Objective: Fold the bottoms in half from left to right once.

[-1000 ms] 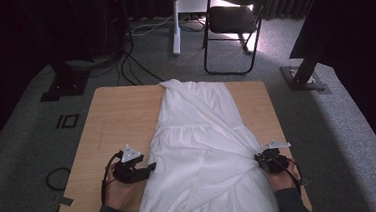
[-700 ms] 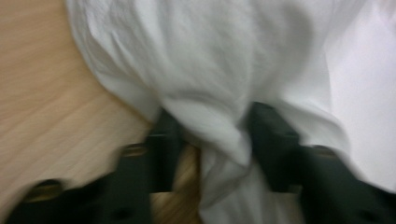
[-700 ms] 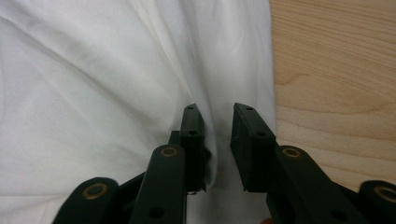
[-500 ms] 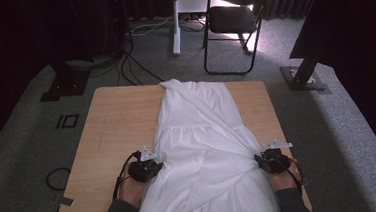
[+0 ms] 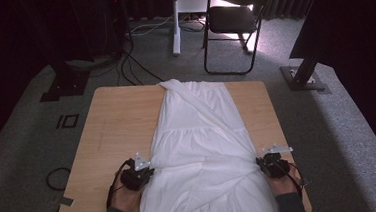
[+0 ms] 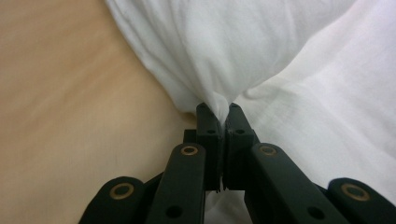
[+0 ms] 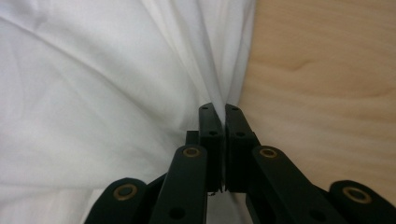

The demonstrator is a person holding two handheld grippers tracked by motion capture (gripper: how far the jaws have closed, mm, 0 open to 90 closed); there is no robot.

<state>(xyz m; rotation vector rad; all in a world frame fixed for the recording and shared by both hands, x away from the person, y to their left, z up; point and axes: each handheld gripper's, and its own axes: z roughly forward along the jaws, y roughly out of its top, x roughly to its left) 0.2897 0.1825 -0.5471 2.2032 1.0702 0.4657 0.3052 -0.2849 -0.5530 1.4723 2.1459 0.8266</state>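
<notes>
White cloth (image 5: 201, 150) edges pinched in just-closed jaws, L gripper (image 6: 222, 112) & R gripper (image 7: 220, 111).

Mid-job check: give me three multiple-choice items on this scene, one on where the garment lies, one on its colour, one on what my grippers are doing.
1. Where does the white garment lie on the wooden table?
A. Down the middle, from far edge to near edge
B. Bunched in the far left corner
C. On the floor beside it

2. What colour is the garment?
A. Blue
B. White
C. Black

3. What state are the left gripper and right gripper in?
A. Both open above the cloth
B. One open, one shut
C. Both shut on cloth at the garment's side edges

Answers: 1 A, the high view shows it running lengthwise along the centre. 2 B, all views show white fabric. 3 C, each gripper view shows fabric pinched between closed jaws.
</notes>
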